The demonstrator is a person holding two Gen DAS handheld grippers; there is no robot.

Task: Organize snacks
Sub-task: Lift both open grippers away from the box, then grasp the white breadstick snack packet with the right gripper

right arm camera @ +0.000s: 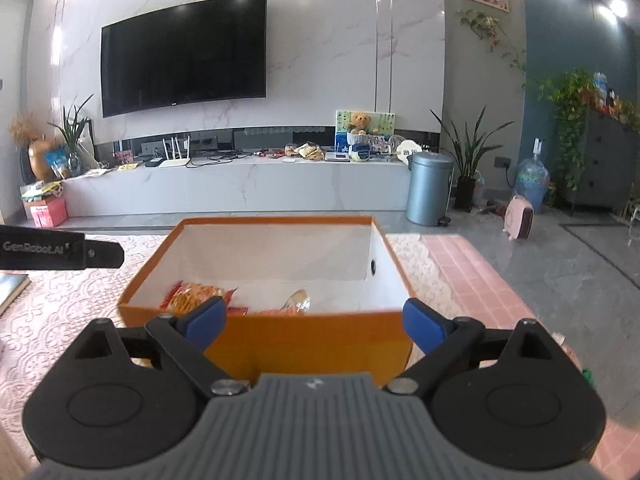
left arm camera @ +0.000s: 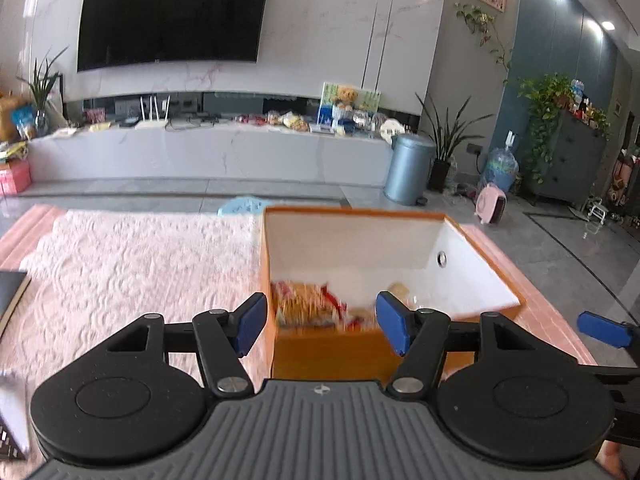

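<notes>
Both your left tool (left arm camera: 320, 322) and right tool (right arm camera: 314, 322) gape empty over the orange box (right arm camera: 304, 340); snack packets (right arm camera: 198, 294) already lie inside, so fetch another.

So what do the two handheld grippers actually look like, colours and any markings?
They look alike. The left gripper and right gripper each have a grey ribbed body with a small emblem, two round black discs, black linkage bars with silver pivot pins, and fingers tipped in blue pads. White "GenRobot.AI" lettering shows on the left one's black side in the right wrist view. No cables or sleeves are visible.
</notes>
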